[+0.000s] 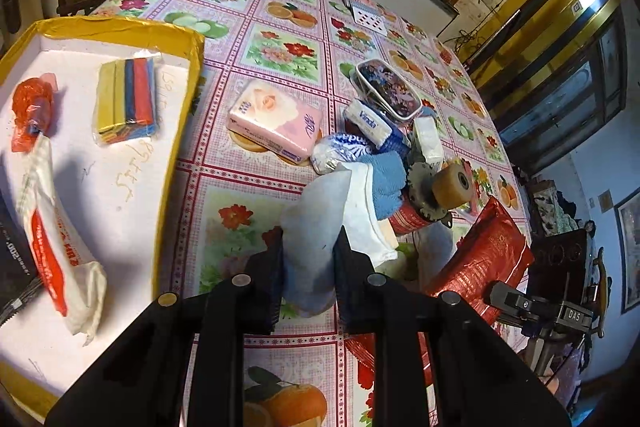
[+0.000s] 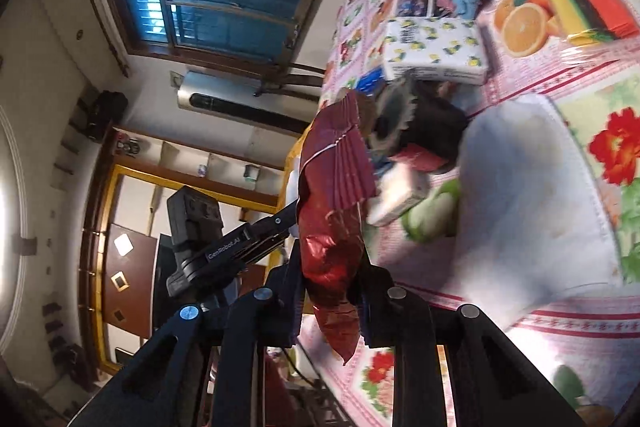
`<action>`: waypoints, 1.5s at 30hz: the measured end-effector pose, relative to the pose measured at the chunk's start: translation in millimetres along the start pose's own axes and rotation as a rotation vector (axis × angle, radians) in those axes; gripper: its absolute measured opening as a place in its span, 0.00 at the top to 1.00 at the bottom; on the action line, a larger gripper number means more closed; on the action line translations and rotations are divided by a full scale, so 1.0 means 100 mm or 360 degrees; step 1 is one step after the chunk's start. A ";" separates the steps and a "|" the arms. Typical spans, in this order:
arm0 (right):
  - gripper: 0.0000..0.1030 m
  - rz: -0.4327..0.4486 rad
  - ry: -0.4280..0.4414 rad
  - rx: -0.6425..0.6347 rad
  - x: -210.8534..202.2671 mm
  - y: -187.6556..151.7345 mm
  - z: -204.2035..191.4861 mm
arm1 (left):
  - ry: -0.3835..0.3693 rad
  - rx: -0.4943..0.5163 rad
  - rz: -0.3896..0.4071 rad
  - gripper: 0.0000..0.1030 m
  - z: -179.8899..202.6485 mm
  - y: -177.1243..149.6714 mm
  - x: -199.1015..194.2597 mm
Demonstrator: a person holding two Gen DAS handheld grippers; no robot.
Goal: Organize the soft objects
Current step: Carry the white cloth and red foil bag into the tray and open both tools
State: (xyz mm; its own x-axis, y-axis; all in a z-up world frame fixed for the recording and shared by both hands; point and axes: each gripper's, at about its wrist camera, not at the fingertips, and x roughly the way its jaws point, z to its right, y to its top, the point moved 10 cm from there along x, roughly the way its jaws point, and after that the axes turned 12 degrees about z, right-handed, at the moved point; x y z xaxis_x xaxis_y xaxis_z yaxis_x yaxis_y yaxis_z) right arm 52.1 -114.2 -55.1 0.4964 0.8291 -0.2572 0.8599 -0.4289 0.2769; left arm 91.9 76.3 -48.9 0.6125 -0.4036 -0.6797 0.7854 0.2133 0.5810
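Beyond the jaws, the white sock (image 2: 532, 203) smears into blur; red bag (image 2: 332, 227) hides items behind.

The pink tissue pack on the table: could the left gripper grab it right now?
Probably not yet: the left gripper is shut on a pale cloth. The pink tissue pack itself lies uncovered just ahead.

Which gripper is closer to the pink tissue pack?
Left. The left gripper, shut on a pale cloth, sits just short of the pink tissue pack. The right gripper holds the red bag beyond the pile.
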 end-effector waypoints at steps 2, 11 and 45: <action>0.79 -0.0037 0.0058 0.0033 0.11 -0.01 -0.12 | 0.0012 -0.0018 0.0016 0.82 -0.08 0.08 -0.09; 0.78 -0.0236 0.0134 -0.0090 1.31 0.07 -0.87 | 0.0280 -0.0065 0.0217 0.82 -0.94 0.65 -0.67; 0.15 -0.0077 -0.0443 -0.1068 1.72 -0.27 -1.24 | 0.0709 -0.0049 0.0440 0.36 -1.56 0.59 -0.79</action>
State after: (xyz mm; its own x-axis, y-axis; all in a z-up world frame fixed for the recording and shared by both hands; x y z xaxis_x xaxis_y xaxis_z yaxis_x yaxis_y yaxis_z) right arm 99.6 84.1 7.8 0.5483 0.6814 -0.4847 0.6677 -0.0078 0.7444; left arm 103.3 259.4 -30.4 0.7706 0.0872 -0.6313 0.5875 0.2868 0.7567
